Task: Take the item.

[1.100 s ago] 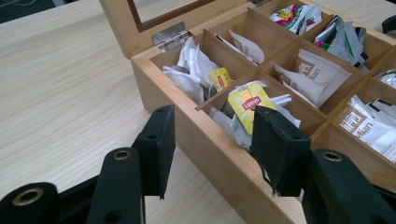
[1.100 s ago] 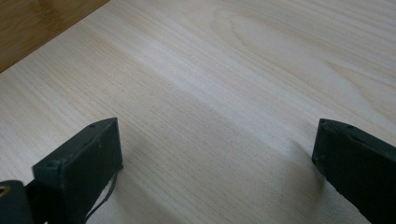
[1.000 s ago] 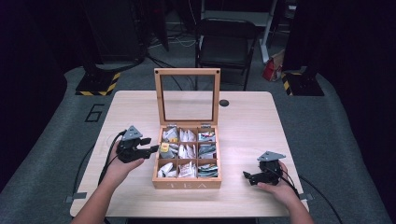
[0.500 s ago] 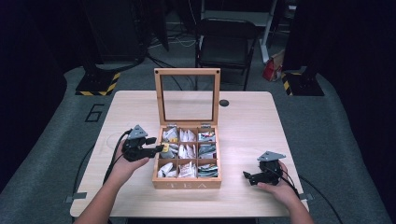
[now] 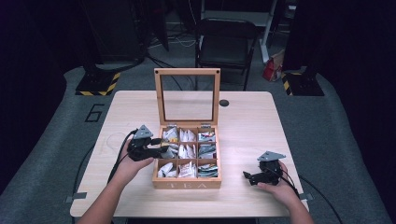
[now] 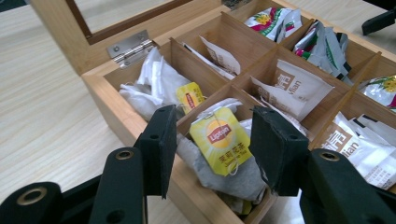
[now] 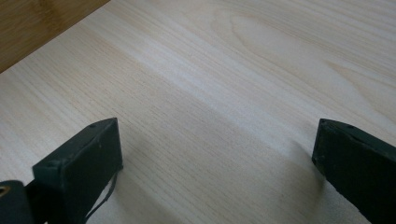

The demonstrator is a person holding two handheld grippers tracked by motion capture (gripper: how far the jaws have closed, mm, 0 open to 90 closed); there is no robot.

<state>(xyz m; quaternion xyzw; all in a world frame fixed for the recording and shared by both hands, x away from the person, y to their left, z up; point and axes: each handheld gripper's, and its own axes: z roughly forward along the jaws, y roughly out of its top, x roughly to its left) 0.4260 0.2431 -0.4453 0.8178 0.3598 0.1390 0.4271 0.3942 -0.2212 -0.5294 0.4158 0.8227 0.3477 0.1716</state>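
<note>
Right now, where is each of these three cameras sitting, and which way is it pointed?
High view: above the person's side, looking forward and down on the table and open tea box; forearms and both tongs, left and right, show.
Left gripper view: rides the left tongs, looking into the box at a yellow tea bag tag; open jaws show.
Right gripper view: rides the right tongs, looking down at bare tabletop; open jaws show.
Shared: high and left views both show the tea box.

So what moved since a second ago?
The left gripper slid right, toward the tea box, and its open jaws now sit on either side of a yellow tea bag in the middle-left compartment, not yet closed on it. The right gripper stayed on the table, jaws open. The lid stayed up.
</note>
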